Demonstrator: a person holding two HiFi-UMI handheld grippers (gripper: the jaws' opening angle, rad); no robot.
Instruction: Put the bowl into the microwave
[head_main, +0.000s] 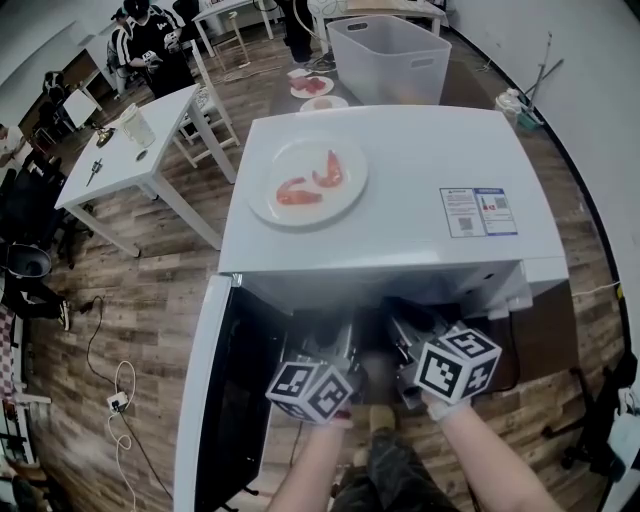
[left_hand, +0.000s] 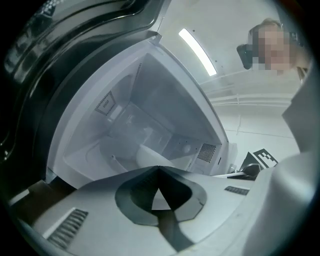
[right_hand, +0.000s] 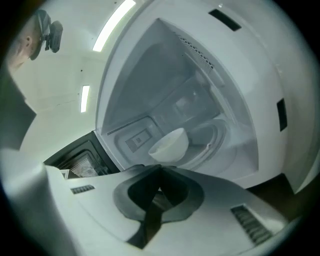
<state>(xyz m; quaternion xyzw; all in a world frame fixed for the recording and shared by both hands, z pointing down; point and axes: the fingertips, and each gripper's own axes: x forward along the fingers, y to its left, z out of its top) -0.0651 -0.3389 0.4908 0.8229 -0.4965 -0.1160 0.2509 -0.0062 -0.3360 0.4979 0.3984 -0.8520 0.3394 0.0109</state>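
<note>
The white microwave stands with its door swung open to the left. A white bowl sits tilted on the glass turntable inside the cavity; in the left gripper view only the bowl's edge shows above the jaws. Both grippers hover just in front of the opening, side by side. My left gripper is shut with its tips meeting and nothing held. The jaws of my right gripper are likewise shut and empty, a short way from the bowl.
A white plate with shrimps rests on the microwave's top. Behind stand a clear plastic bin and two more plates. A white table is at the left, people at the back, cables on the wooden floor.
</note>
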